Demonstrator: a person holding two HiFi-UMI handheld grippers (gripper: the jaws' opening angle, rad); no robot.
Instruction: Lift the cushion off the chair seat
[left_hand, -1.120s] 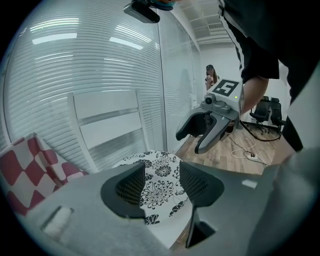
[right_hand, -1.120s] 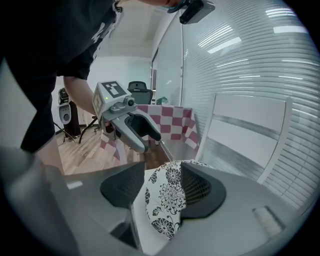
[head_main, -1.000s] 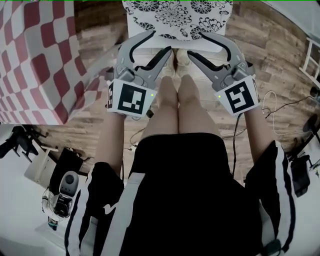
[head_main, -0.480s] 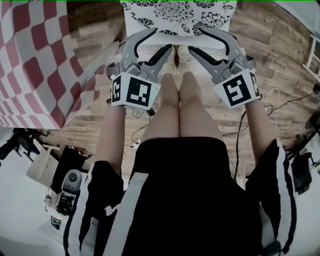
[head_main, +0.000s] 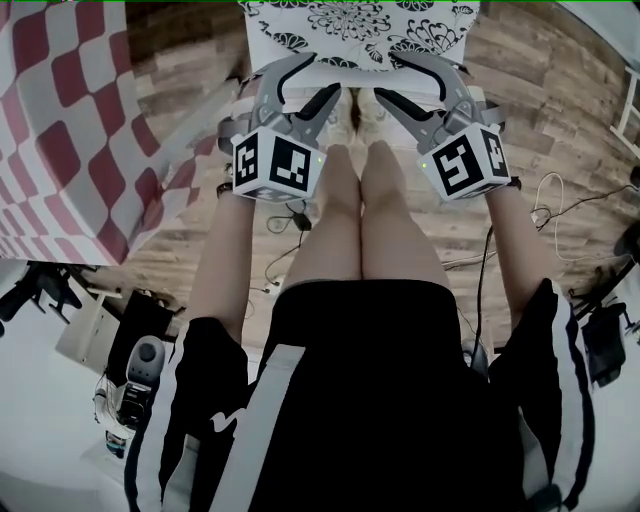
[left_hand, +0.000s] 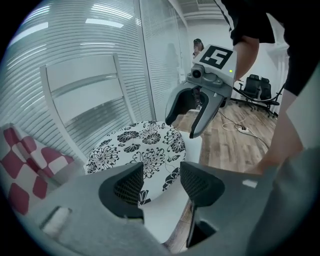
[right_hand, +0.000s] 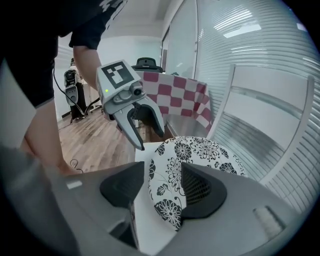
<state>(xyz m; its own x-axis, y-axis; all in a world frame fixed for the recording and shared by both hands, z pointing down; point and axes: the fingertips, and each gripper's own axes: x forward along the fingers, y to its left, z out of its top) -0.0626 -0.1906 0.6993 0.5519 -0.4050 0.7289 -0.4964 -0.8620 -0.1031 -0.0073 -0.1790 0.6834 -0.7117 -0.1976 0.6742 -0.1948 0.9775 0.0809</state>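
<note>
While one white chair (left_hand: 95, 97) stands at 12 o'clock in the head view, one red-and-white checked cloth (head_main: 60, 120) fills 10 o'clock. One round flowered cushion (head_main: 355, 22) lies flat on the chair seat. Two grippers hang by the seat's near edge, the left gripper (head_main: 312, 78) at 11 and the right gripper (head_main: 392, 80) at 1. Each has its jaws spread wide and holds nothing; the cushion is untouched. Since a second ago, both have sunk closer to the seat.

A wood-plank floor (head_main: 560, 120) is stretching across the room with cables (left_hand: 234, 125) trailing over it, a red-and-white checked cloth (head_main: 70, 130) is hanging to one side, striped frosted glass (left_hand: 65, 45) is catching ceiling light, and black office chairs (left_hand: 255, 86) are standing far off.
</note>
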